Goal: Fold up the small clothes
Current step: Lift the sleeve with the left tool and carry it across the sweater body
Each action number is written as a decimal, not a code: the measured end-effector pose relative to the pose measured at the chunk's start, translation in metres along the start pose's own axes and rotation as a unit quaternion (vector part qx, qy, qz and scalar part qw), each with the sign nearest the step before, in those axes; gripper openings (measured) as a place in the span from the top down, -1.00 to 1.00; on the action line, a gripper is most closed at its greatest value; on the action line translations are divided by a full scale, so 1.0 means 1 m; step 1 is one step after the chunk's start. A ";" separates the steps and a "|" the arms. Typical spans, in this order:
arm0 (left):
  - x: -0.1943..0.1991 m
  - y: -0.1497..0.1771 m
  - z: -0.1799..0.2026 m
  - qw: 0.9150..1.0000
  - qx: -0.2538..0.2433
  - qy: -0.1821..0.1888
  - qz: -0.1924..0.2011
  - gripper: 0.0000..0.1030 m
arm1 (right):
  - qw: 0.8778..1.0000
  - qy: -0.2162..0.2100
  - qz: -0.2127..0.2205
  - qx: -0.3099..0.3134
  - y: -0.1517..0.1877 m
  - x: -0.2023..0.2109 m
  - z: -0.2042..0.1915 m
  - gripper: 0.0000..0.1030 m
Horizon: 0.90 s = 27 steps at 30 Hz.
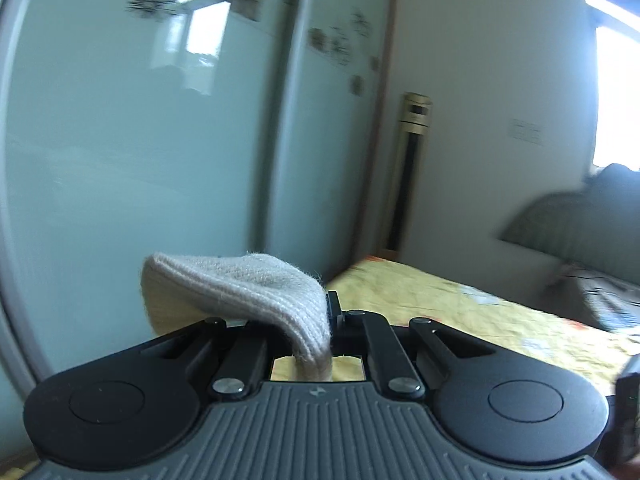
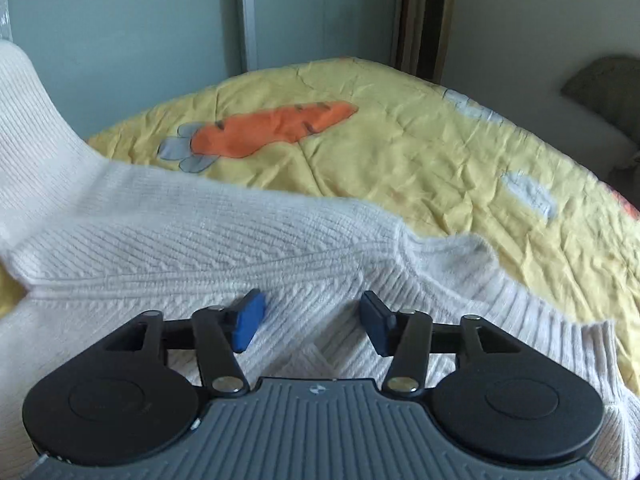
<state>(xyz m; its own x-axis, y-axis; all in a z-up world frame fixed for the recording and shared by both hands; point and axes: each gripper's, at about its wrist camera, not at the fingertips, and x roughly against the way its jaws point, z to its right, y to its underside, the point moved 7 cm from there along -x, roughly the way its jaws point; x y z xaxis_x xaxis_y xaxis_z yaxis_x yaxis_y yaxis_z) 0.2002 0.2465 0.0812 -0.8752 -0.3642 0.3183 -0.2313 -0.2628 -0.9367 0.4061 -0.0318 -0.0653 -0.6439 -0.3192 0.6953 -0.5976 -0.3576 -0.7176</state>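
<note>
The left gripper [image 1: 326, 320] pinches the white knit sweater [image 2: 200, 236]. The right gripper [image 2: 312, 320] hangs open just above the sweater, which lies on the yellow carrot quilt [image 2: 420, 148].

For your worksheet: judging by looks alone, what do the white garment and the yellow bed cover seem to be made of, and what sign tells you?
White garment: soft matte knit, probably wool or cotton yarn; parallel ribs and fuzzy edges show.
Yellow bed cover: thin woven fabric, likely cotton, quilted; fine creases and stitched lines show.
</note>
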 end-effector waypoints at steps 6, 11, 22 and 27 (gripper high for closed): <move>0.018 0.008 0.070 0.997 -0.021 0.071 -0.006 0.86 | 0.993 -0.004 0.065 -0.095 0.017 0.071 0.027 -0.15; 0.026 0.027 0.134 0.990 -0.032 0.135 -0.035 0.86 | 0.989 0.025 0.075 -0.124 0.063 0.121 0.054 -0.21; 0.033 0.116 0.245 0.966 -0.079 0.214 -0.120 0.86 | 0.975 0.108 0.082 -0.174 0.146 0.185 0.096 -0.39; 0.030 0.161 0.273 0.958 -0.096 0.219 -0.156 0.86 | 0.975 0.130 0.083 -0.158 0.164 0.199 0.100 -0.47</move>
<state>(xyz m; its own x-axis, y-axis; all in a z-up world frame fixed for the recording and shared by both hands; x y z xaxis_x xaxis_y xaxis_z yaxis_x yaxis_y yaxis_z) 0.2528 -0.0507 -0.0205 -0.8352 0.1270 0.5350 -0.5480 -0.1128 -0.8288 0.2278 -0.2421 -0.0410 -0.8192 -0.1022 0.5644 -0.5657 -0.0190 -0.8244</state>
